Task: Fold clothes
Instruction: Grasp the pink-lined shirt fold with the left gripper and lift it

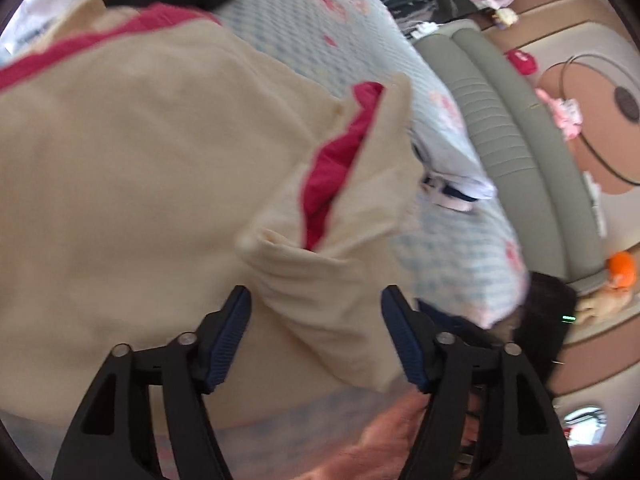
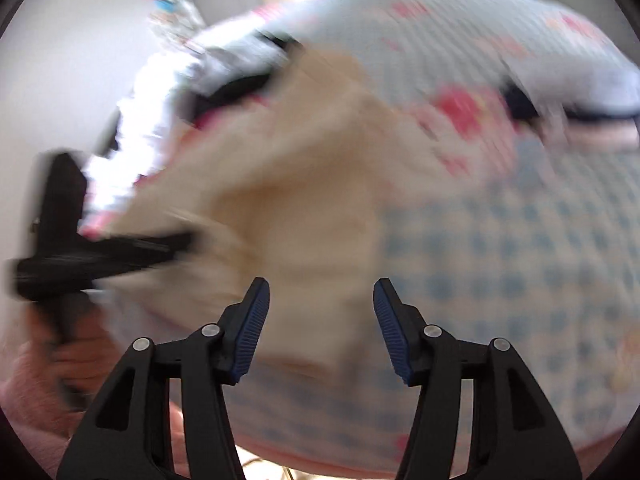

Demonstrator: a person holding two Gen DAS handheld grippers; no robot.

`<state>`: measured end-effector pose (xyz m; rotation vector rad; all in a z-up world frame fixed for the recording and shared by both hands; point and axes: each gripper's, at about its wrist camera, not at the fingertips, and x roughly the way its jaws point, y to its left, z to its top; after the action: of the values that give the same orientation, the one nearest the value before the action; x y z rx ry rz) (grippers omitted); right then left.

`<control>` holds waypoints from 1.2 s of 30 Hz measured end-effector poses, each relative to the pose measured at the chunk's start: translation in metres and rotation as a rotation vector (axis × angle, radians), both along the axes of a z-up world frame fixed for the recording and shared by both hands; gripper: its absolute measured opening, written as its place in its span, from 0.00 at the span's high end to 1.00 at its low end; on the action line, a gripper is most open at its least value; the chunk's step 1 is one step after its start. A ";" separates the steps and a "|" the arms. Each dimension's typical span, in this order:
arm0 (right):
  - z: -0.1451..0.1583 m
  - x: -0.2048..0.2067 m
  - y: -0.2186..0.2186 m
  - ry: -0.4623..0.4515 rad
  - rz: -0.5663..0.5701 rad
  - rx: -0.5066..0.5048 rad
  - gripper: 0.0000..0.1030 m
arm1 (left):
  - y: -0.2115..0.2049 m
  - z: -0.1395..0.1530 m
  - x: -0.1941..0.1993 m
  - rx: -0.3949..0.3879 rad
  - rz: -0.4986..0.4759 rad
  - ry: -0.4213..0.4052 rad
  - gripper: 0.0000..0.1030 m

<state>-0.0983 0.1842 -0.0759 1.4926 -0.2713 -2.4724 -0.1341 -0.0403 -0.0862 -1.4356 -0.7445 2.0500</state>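
Presently, both claws are standing apart, gripping nothing: left claw (image 1: 316,300), right claw (image 2: 322,292). Cream fabric garment with crimson lining (image 1: 160,184) is lying crumpled on the blue-checked floral bedspread (image 1: 320,20), ahead of both.

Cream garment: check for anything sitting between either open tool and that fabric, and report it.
Nothing visible does. The cream garment lies spread on the checked bedspread, with its fabric already reaching into the gap of the left tool. The right tool also faces bare cream cloth, though that view is blurred.
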 end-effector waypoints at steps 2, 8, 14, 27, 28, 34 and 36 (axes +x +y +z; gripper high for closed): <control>-0.014 -0.003 0.004 -0.043 -0.007 -0.033 0.49 | 0.014 -0.001 0.002 -0.021 -0.023 0.000 0.30; -0.015 -0.002 -0.029 -0.025 0.079 -0.003 0.48 | 0.017 0.011 0.005 -0.177 0.022 0.074 0.64; -0.006 0.000 -0.021 -0.016 0.038 -0.036 0.48 | 0.011 0.027 0.006 -0.317 0.093 0.150 0.80; -0.007 -0.009 -0.045 -0.063 0.109 -0.051 0.46 | -0.078 -0.016 0.014 -0.195 0.214 -0.048 0.44; -0.012 -0.009 -0.050 -0.078 0.118 -0.047 0.46 | -0.074 -0.014 0.014 -0.196 0.204 -0.035 0.30; -0.013 -0.007 -0.057 -0.078 0.110 -0.043 0.42 | -0.048 0.000 0.011 -0.380 0.170 0.063 0.78; -0.007 -0.006 -0.054 -0.065 0.101 -0.041 0.42 | -0.056 0.015 0.015 -0.345 0.214 0.111 0.79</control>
<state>-0.1047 0.1303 -0.0831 1.5325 -0.2508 -2.3300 -0.1196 -0.0964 -0.0707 -1.4561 -0.5359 2.4984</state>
